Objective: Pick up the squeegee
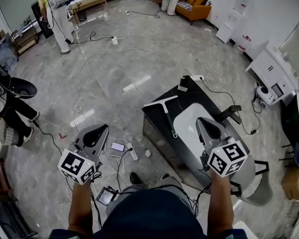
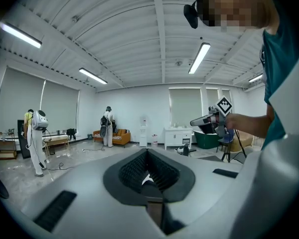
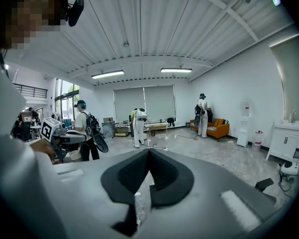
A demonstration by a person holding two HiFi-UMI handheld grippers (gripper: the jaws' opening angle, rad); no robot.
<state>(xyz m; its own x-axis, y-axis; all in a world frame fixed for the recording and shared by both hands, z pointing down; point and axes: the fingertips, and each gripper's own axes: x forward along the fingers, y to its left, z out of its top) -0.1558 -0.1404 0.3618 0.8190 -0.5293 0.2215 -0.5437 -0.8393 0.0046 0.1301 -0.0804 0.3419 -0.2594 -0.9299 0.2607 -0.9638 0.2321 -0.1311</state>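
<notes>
Well, both pairs of jaws were pressed together, empty. The right gripper [image 1: 202, 120] sat nearer: the squeegee [image 1: 168, 114] lay just left of it on the black table [image 1: 192, 99], handle running near to far, blade at the far end. The left gripper [image 1: 99, 129] hung well apart over the floor [image 1: 114, 73].

Large open lab hall: cable-strewn [image 1: 89, 38] glossy grey floor [image 1: 114, 68], orange sofa [image 1: 194, 8], ceiling strip lights [image 2: 199, 58]

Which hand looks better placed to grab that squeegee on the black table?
Probably the right. The right gripper sits over the black table, close beside the squeegee; the left gripper is out over the floor, off the table. Both are shut, so it must open first.
</notes>
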